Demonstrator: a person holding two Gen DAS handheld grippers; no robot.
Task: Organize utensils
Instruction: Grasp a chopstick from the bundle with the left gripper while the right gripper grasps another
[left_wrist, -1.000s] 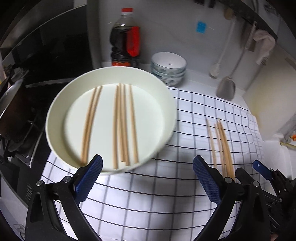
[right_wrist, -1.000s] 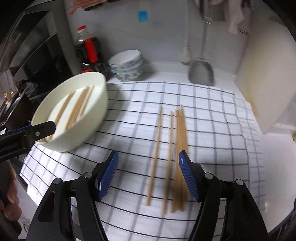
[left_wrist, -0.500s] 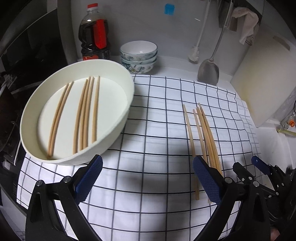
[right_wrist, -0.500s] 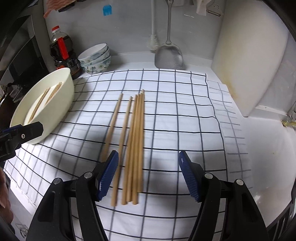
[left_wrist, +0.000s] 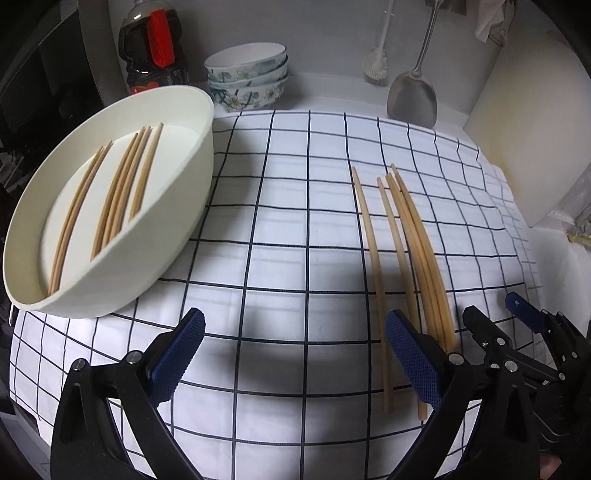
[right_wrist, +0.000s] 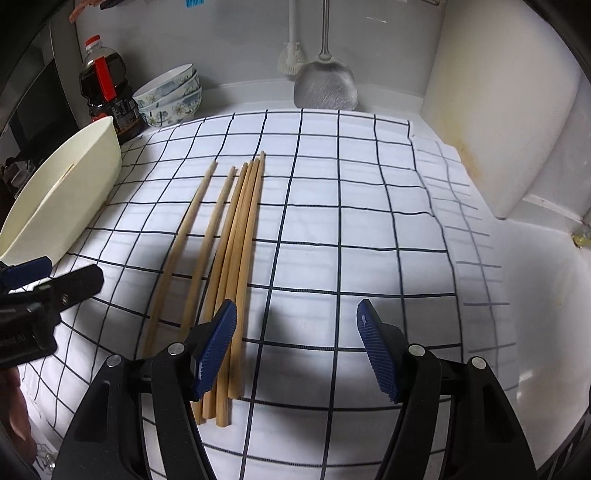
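White checked cloth (left_wrist: 280, 229) covers the counter; everything else sits relative to it. On its left edge rests a cream bowl (left_wrist: 177, 236) holding chopsticks (left_wrist: 118, 199). Five loose chopsticks (right_wrist: 229, 236) lie mid-cloth. Left hand-held gripper (left_wrist: 295, 354) and right hand-held gripper (right_wrist: 297, 347) hover above, both released.

Six chopsticks in the white basin (left_wrist: 177, 192) at left, a pair (left_wrist: 79, 210) and a group of four (left_wrist: 123, 192). Five more chopsticks (right_wrist: 229, 236) on the checked cloth (right_wrist: 332, 229) mid-frame. Three stacked bowls (left_wrist: 249, 79), one bottle (left_wrist: 153, 44), one spatula (right_wrist: 325, 86), one brush (right_wrist: 291, 55) up top.
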